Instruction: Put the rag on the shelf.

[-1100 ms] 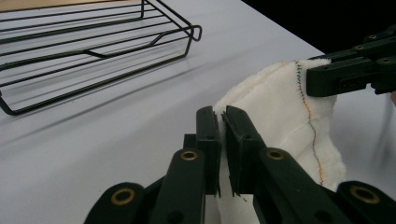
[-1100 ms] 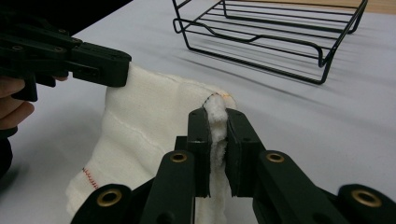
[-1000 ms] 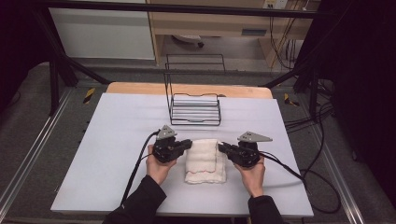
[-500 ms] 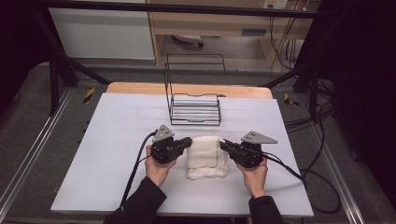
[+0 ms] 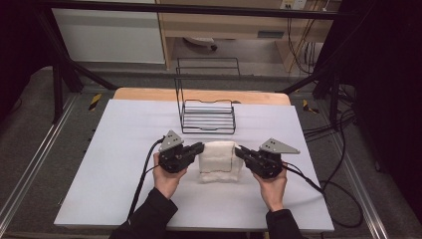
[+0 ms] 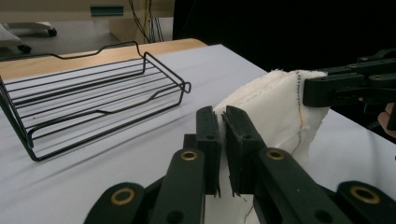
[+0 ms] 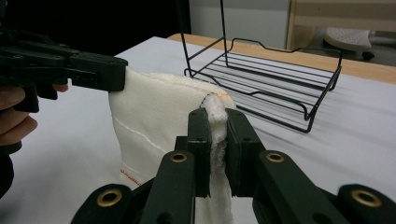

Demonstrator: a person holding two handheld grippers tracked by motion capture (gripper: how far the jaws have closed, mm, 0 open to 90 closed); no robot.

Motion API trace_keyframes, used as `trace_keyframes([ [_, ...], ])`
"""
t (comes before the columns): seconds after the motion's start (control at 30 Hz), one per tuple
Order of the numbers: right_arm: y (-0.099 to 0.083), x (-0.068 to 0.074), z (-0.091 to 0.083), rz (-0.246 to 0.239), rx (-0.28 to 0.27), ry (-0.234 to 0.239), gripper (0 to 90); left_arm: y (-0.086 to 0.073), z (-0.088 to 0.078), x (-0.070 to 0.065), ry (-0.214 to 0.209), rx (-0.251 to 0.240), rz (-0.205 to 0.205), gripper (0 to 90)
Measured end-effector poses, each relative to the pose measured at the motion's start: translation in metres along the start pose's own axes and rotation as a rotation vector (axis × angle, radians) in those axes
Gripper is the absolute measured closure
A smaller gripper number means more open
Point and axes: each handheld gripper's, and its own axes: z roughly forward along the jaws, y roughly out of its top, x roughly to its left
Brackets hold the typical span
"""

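Note:
A folded cream towel point(image 5: 218, 160) hangs between my two grippers, lifted off the white table point(image 5: 109, 149) at its top edge. My left gripper point(image 5: 200, 147) is shut on the towel's left upper corner, and its jaws pinch the cloth point(image 6: 261, 112) in the left gripper view point(image 6: 222, 122). My right gripper point(image 5: 238, 151) is shut on the right upper corner, with the fluffy edge point(image 7: 154, 116) squeezed between its jaws point(image 7: 214, 119). The towel's lower part still rests folded on the table.
A black wire basket point(image 5: 208, 115) with a tall back frame stands just beyond the towel, open side up point(image 6: 93, 102) point(image 7: 271, 74). Cables trail from both grippers toward the table's front and right. A wooden table edge point(image 5: 149, 93) runs behind the white sheet.
Both grippers have risen slightly and moved toward the basket, lifting the towel's top edge so that it hangs between them rather than lying flat.

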Motion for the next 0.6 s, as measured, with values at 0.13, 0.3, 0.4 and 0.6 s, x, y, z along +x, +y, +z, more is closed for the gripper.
trace_keyframes([
  [0.13,0.003,0.002,-0.003,-0.005,-0.019,-0.007,81.5,0.004,-0.002,-0.002,-0.001,-0.016,0.001,83.8],
  [0.3,0.006,0.004,-0.004,-0.011,-0.033,-0.011,81.5,0.008,-0.005,-0.003,0.005,-0.032,0.002,83.8],
  [0.4,0.007,0.005,-0.005,-0.010,-0.040,-0.011,81.5,0.009,-0.005,-0.003,0.004,-0.037,0.003,83.9],
  [0.6,0.012,0.007,-0.007,-0.012,-0.055,-0.012,81.5,0.016,-0.009,-0.004,0.008,-0.049,0.011,83.8],
])
